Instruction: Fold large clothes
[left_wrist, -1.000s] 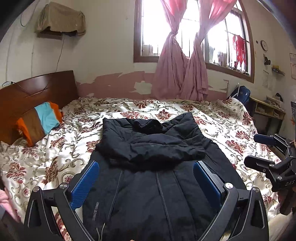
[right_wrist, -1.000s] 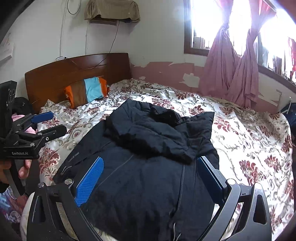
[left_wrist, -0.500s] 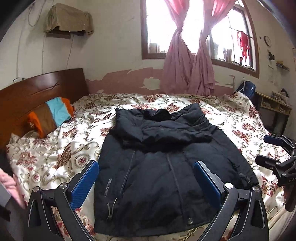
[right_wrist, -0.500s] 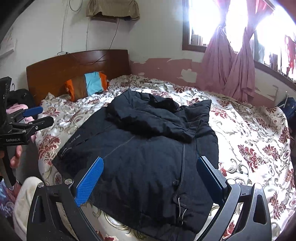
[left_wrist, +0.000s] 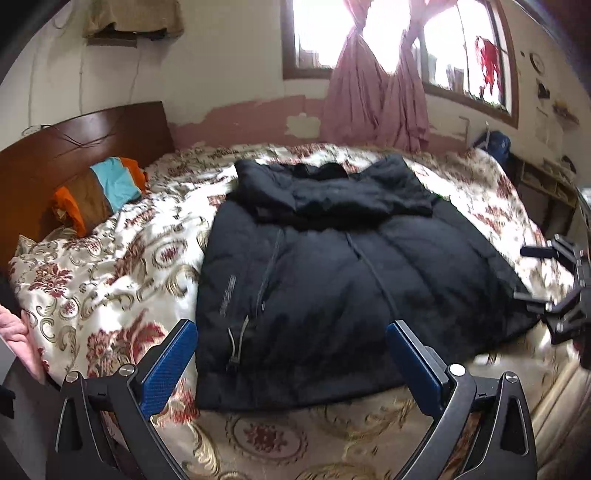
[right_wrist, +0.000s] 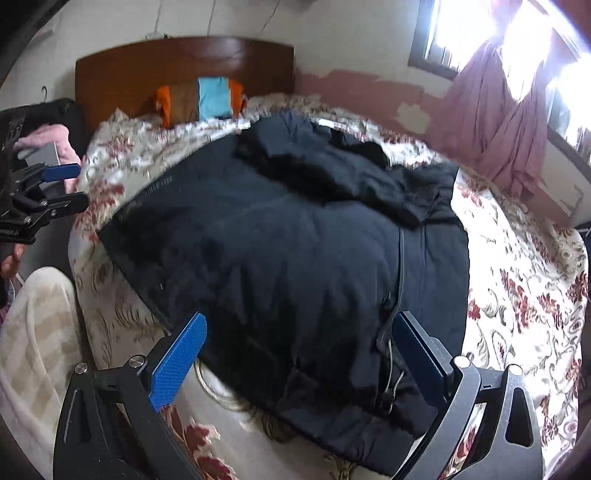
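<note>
A black padded jacket (left_wrist: 332, 280) lies front up on the floral bedspread (left_wrist: 110, 258), its sleeves folded across the chest near the collar. Its hem faces me, with a drawcord (right_wrist: 391, 354) at the right corner. My left gripper (left_wrist: 290, 332) hovers open over the hem's left part, holding nothing. In the right wrist view my right gripper (right_wrist: 301, 323) is open low over the hem's right part, its right finger beside the drawcord. The right gripper (left_wrist: 546, 280) also shows at the left wrist view's right edge, and the left gripper (right_wrist: 62, 188) at the other view's left edge.
A striped orange, brown and blue pillow (left_wrist: 99, 188) leans on the wooden headboard (left_wrist: 74, 147). Pink curtains (left_wrist: 380, 99) hang at the window behind the bed. A desk (left_wrist: 546, 181) stands to the right. A person's leg (right_wrist: 37, 332) in light trousers is by the bed's near edge.
Both grippers have drawn back from over the jacket toward the bed's near edge, so the hem now shows. The right gripper has then dropped low over the hem. The jacket has not moved.
</note>
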